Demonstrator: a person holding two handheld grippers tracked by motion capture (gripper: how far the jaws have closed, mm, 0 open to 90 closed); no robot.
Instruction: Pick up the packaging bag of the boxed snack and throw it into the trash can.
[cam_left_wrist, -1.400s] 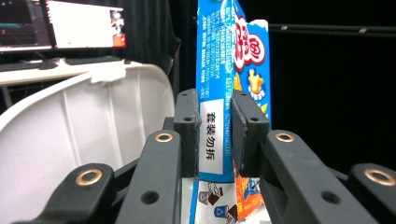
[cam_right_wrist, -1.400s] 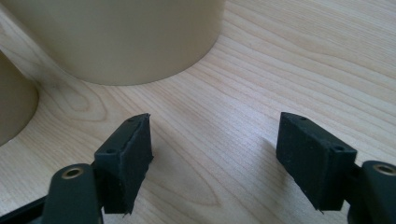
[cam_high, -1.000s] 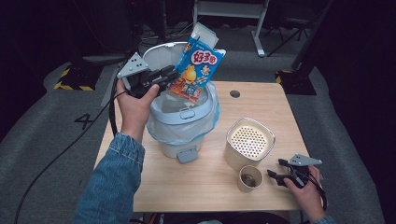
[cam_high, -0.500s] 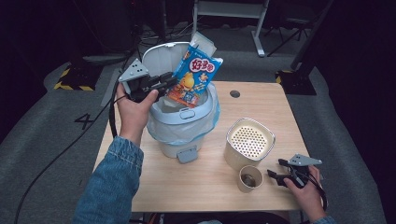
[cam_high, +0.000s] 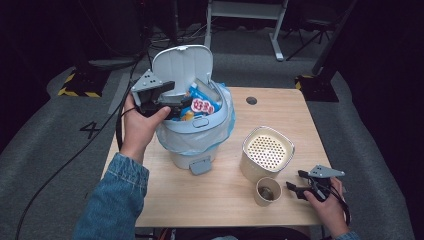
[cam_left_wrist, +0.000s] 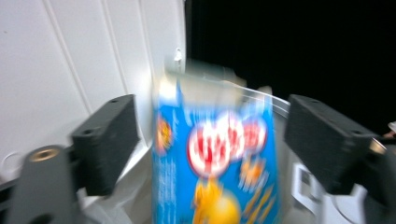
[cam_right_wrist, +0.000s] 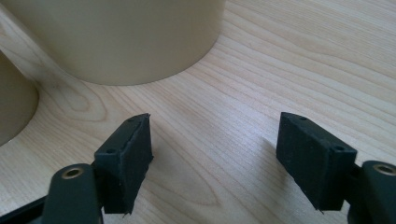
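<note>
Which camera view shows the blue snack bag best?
The left gripper view: the blue snack bag is near and large there, between the wide-open pads of the left claw, which have just been opening, though it is blurred. The high view shows it small, inside the white bin. The right gripper view faces the wooden table.

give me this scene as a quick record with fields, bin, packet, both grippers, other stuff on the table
bin: white bin on the table, lid up, blue liner over the rim
packet: blue snack packet upright in the bin's mouth, between the left jaws but clear of both pads
left gripper: left gripper at the bin's rim, jaws have just been opening, packet let go
right gripper: right gripper low over the table's right front, open, holding nothing
other: beige container with a perforated top; small cup in front of it
</note>
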